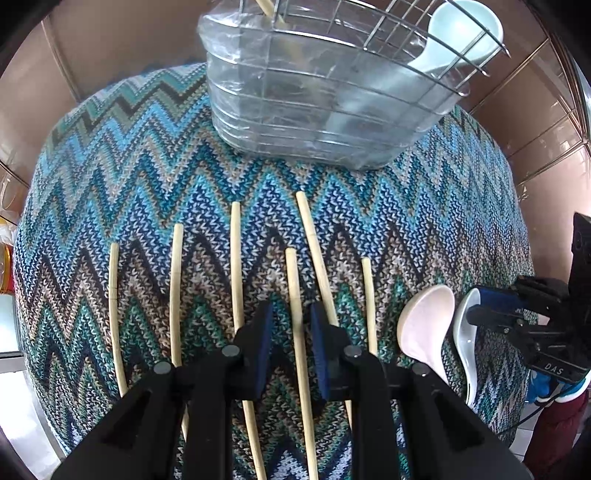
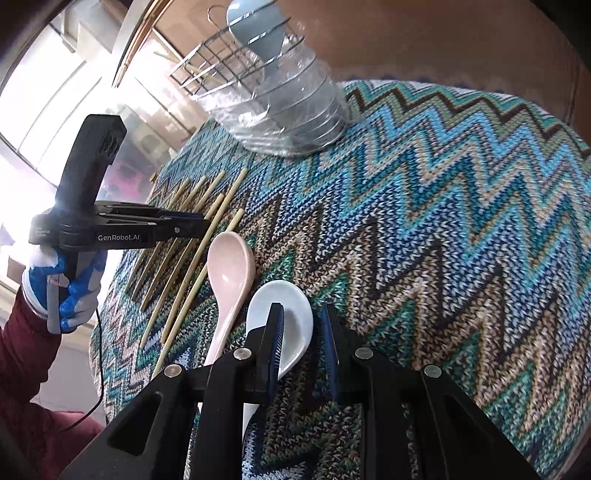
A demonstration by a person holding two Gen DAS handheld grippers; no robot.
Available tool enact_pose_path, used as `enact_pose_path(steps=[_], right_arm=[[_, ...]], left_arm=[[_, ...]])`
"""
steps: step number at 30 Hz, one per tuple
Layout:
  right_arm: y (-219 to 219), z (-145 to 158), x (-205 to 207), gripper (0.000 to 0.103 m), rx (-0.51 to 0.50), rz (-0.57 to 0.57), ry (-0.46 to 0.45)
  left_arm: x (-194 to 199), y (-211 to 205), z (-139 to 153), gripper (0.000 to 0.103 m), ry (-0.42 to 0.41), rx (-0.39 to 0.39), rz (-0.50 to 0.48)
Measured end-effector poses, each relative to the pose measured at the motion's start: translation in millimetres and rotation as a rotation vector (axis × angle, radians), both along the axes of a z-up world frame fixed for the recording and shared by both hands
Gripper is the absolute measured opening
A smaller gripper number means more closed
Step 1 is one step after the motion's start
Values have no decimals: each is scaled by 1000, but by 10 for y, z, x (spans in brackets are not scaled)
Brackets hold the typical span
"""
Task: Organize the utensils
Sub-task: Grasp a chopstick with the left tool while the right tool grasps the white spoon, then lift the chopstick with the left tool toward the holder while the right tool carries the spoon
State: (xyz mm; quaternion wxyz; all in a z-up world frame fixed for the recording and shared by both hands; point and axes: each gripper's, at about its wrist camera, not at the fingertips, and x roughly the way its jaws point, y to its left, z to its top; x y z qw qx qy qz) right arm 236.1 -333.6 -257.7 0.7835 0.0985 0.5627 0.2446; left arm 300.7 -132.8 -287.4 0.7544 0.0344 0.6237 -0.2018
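Note:
Several bamboo chopsticks (image 1: 236, 258) lie side by side on a zigzag knitted cloth. My left gripper (image 1: 291, 314) points down over them. One chopstick (image 1: 293, 280) runs between its blue pads, which stand apart and do not press on it. A pink spoon (image 2: 231, 266) and a white spoon (image 2: 295, 321) lie to the right of the chopsticks. My right gripper (image 2: 301, 308) is low over the white spoon, one finger over its bowl and the other just outside its right rim, with a gap showing. A wire basket (image 1: 332, 110) holds a pale blue spoon (image 1: 461, 33).
The basket has a clear plastic liner and stands at the far side of the cloth-covered table (image 1: 147, 166). A chopstick (image 1: 269, 11) sticks up in it. A brown tiled wall lies behind. A gloved hand (image 2: 74, 291) holds the left gripper (image 2: 205, 225) by the table's left edge.

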Motion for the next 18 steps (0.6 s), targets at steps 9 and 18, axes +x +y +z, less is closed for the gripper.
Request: enact_pose_path(steps=[9,18], right_arm=[[202,-15,47,7,-36,75,2],[167,224,-192,5,-69,17,-82]], left_arm=[[90,-67,-23,10,9,36,-2],[17,189,19,5,-22,-54,53]])
